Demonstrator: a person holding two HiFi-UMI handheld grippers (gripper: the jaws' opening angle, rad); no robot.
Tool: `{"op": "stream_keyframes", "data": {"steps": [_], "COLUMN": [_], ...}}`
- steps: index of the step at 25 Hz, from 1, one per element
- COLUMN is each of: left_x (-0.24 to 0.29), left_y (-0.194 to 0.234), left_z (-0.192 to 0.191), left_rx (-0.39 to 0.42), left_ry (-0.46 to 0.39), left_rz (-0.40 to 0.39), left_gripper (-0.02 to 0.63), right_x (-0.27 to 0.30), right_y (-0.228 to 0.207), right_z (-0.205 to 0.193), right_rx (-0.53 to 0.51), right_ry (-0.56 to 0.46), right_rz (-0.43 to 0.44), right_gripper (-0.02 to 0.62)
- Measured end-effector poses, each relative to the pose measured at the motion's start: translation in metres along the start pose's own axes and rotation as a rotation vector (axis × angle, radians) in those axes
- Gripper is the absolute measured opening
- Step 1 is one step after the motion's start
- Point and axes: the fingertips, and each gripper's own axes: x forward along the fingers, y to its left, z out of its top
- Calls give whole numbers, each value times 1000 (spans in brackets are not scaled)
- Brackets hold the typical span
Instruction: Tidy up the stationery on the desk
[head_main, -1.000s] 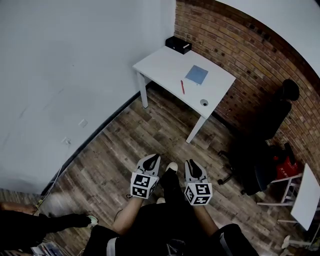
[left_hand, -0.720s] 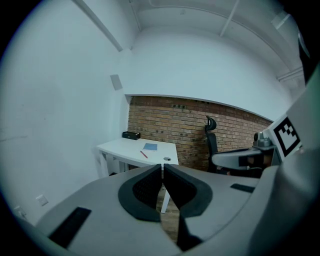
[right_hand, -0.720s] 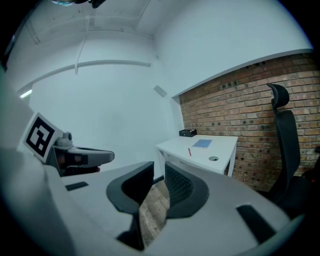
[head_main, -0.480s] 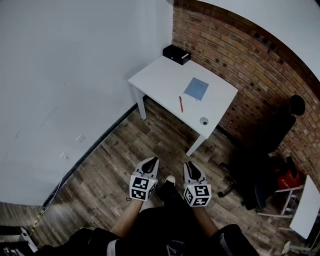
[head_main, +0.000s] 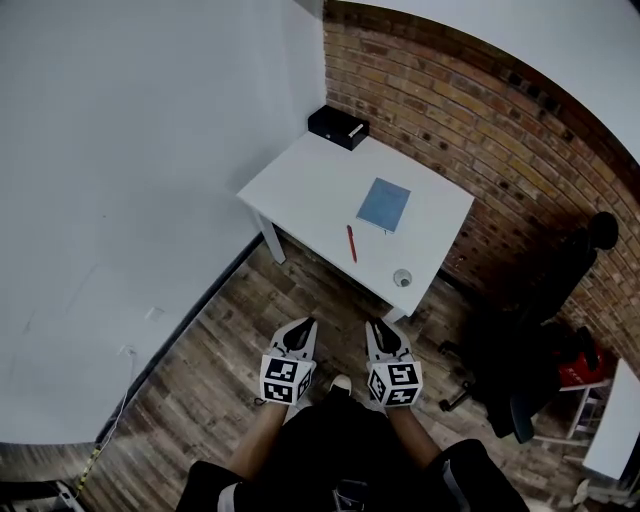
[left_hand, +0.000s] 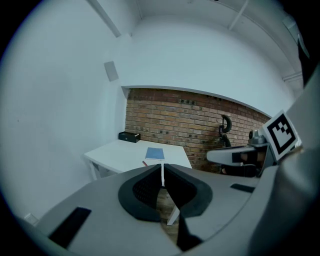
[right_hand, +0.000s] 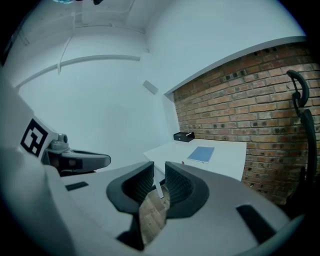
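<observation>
Room: a white desk (head_main: 300, 185) stands in the corner where a plain wall meets a brick wall, over a wood floor.
Pen (head_main: 351, 243): red, flat on the desk near its front edge. Its long axis runs about 12 to 6 in the head view; I cannot tell which end is the tip.
Notebook (head_main: 384, 204): blue, at 1 o'clock of the pen.
Box (head_main: 338, 127): black, on the far corner.
Pen from claws: at 12 o'clock, well apart; the right one looks slightly nearer.
Left claw (head_main: 303, 325): jaws together, empty.
Right claw (head_main: 380, 327): narrow gap, holding nothing.
</observation>
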Motion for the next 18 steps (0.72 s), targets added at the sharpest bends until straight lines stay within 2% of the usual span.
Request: {"op": "stream_keyframes", "data": {"steps": [4, 11, 18], "left_x": [24, 55, 109], "left_y": [15, 38, 65], "left_z": [13, 29, 42], "left_rx": [5, 2, 4], "left_ry": [0, -5, 5], "left_rz": [10, 19, -32], "left_gripper": [25, 26, 26], "right_x": [29, 58, 105], "right_y": [-13, -24, -50], "right_z": [20, 23, 33], "right_rx": [6, 17, 26], "right_ry": [-18, 0, 14], "right_rz": [3, 5, -45], "right_gripper": [58, 58, 58]}}
